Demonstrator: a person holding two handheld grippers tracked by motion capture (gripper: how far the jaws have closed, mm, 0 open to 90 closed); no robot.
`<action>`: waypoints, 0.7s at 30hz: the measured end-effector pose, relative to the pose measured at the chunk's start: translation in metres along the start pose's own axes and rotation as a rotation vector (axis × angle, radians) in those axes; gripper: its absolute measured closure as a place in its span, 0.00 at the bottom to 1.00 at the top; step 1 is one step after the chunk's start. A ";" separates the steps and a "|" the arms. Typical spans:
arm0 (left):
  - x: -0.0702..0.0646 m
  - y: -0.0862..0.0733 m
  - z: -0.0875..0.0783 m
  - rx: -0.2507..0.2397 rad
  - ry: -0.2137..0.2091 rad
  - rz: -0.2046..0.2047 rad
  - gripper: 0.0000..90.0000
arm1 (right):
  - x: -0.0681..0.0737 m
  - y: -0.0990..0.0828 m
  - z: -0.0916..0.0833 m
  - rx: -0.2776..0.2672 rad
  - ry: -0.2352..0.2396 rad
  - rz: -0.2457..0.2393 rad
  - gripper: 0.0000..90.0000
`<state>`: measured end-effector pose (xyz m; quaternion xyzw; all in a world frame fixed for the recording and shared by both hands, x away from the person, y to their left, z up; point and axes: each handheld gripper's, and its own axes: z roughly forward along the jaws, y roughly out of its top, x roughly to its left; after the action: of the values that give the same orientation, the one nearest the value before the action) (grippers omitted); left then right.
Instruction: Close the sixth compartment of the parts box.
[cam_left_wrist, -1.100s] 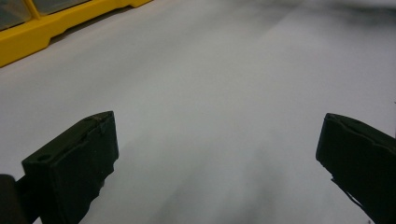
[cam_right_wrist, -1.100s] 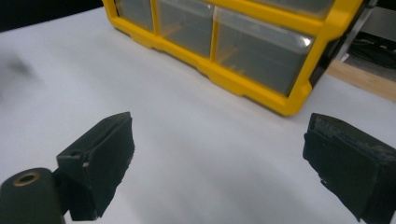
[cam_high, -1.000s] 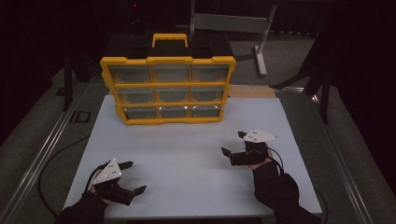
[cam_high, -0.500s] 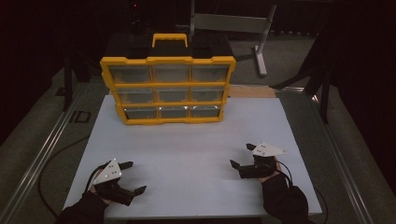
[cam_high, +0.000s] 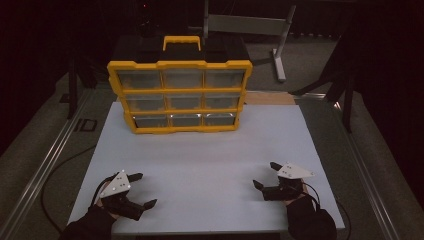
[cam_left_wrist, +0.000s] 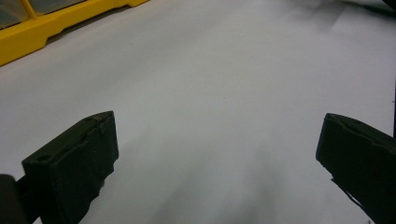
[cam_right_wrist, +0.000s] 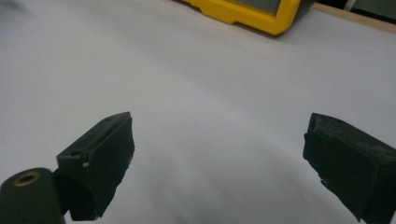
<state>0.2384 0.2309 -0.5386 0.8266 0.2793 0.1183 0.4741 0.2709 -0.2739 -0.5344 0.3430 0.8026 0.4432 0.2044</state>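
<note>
Drawer organizer sits at the table's far edge, well apart from both hand-held grippers. Left hand-held gripper and right hand-held gripper have jaws spread apart, holding nothing. I'd reach in straight and square up on one drawer front.

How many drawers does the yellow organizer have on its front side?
9, in three rows of three on the yellow organizer: top row, middle row, bottom row. All drawers look closed. Any on other sides would be hidden.
</note>
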 end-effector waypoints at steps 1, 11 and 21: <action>0.000 0.000 0.000 0.000 0.000 0.000 0.00 | 0.000 -0.002 -0.001 -0.001 -0.007 0.005 0.10; 0.000 0.000 0.000 -0.001 0.001 0.001 0.00 | 0.003 -0.016 -0.004 0.032 -0.038 0.003 0.10; -0.001 0.000 0.000 0.002 0.000 0.005 0.00 | 0.001 -0.020 0.000 0.038 -0.052 0.010 0.10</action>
<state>0.2378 0.2305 -0.5385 0.8278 0.2773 0.1194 0.4728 0.2626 -0.2807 -0.5508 0.3623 0.8035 0.4197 0.2167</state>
